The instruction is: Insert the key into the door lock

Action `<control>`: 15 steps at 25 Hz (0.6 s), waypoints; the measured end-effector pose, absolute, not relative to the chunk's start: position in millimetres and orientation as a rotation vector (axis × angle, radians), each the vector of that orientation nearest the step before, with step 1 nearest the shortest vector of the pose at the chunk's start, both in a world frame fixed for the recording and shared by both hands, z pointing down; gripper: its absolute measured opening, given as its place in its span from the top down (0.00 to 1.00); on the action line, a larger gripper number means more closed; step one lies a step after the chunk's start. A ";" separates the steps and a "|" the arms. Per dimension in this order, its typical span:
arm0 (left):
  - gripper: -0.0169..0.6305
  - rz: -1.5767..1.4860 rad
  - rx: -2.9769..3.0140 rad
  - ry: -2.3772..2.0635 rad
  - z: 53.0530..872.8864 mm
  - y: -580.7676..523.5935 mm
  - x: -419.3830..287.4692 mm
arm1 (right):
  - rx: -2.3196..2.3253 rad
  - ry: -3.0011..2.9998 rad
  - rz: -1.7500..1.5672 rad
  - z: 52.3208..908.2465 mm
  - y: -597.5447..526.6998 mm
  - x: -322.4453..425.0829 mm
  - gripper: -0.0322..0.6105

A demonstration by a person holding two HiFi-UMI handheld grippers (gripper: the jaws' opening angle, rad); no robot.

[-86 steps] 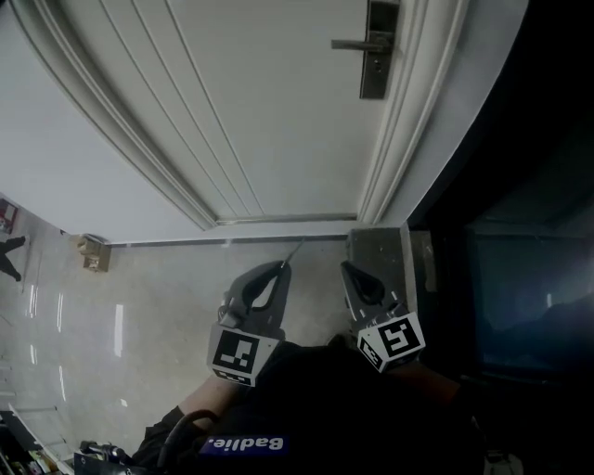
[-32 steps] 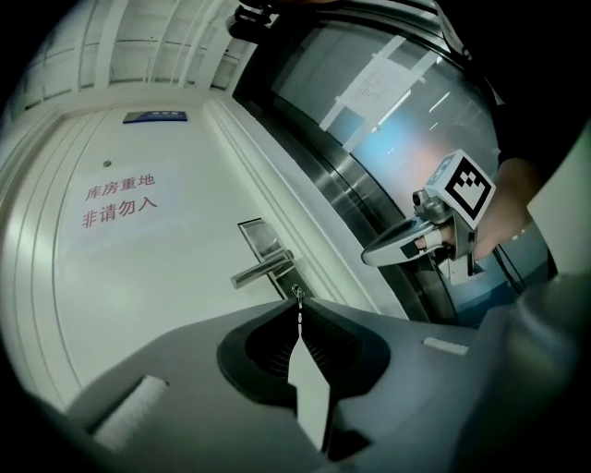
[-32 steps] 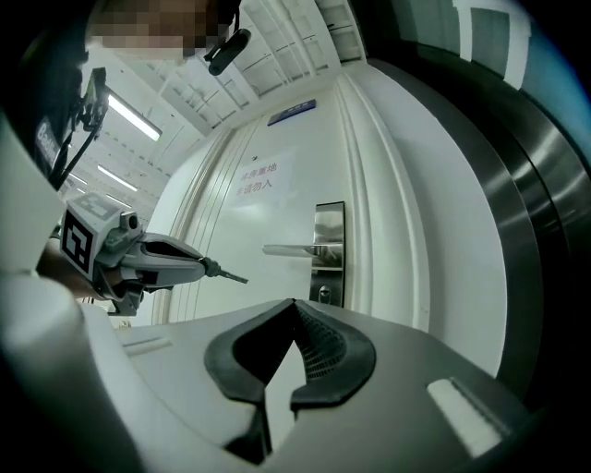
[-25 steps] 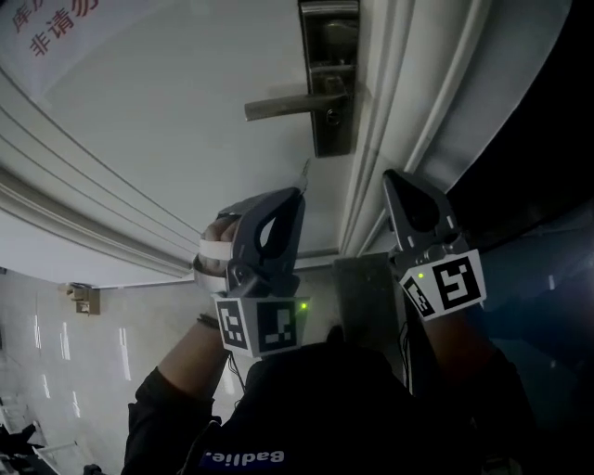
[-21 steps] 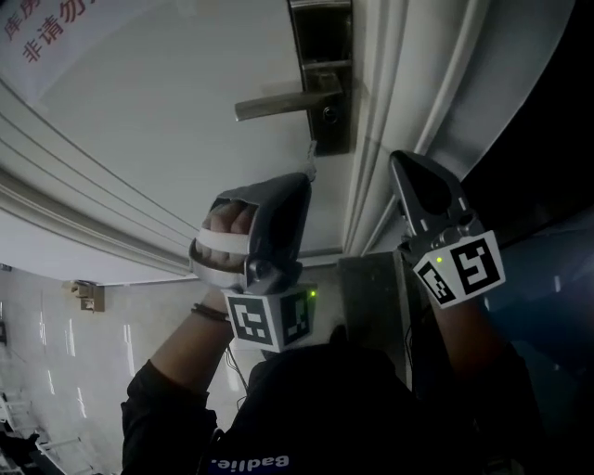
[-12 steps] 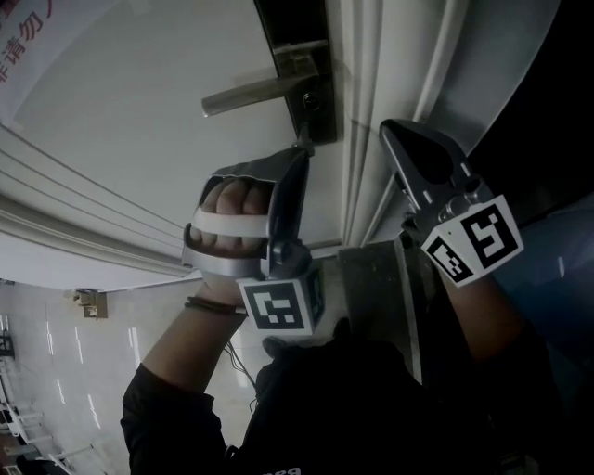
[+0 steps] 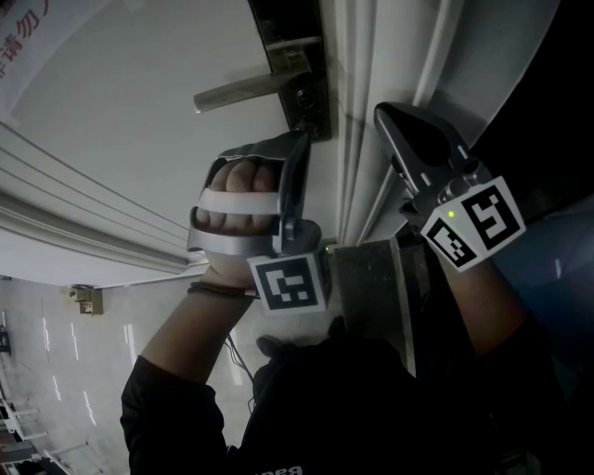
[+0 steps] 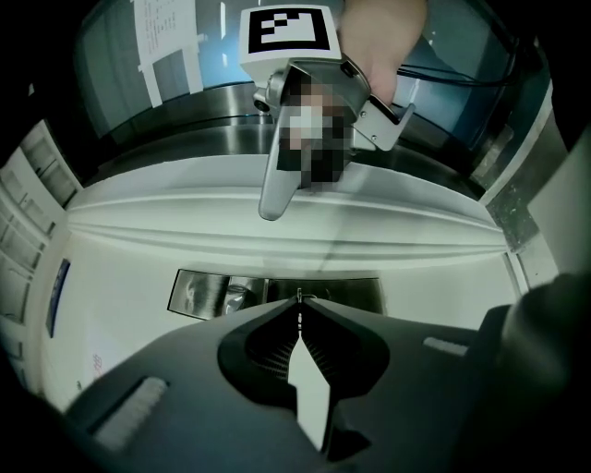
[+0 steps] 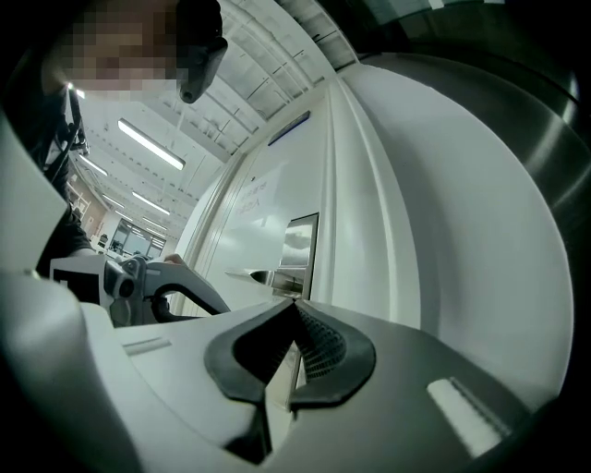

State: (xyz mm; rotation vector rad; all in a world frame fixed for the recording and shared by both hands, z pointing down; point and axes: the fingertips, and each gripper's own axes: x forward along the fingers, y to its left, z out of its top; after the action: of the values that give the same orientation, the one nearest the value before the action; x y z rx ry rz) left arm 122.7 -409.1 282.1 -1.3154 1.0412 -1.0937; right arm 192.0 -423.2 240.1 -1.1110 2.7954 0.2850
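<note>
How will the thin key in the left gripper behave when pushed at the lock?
The key looks thin metal: probably stiff and light. The left gripper pinches it only at its tips, so it may pivot or slip if pushed crooked.

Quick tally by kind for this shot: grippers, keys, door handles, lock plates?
grippers: 2, left gripper and right gripper
key: 1, pinched in the left gripper
door handle: 1
lock plate: 1
total: 5

Lock plate (image 7: 278, 23) — top cut off
</note>
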 end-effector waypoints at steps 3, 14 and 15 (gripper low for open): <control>0.93 -1.102 -1.310 1.052 284.7 -414.4 122.3 | -1.096 2.798 0.280 239.0 -425.1 192.1 0.95; 0.93 -1.113 -1.302 1.062 288.3 -423.5 122.5 | -1.074 2.829 0.306 240.3 -435.5 190.6 0.95; 0.93 -1.114 -1.301 1.062 288.2 -424.2 122.3 | -1.076 2.830 0.302 240.4 -437.2 191.2 0.95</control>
State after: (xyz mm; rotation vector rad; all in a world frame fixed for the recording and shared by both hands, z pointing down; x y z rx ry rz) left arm 122.3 -424.2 288.2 -1.3013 1.0618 -1.1145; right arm 191.2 -437.2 240.4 -1.0756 2.8304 0.3022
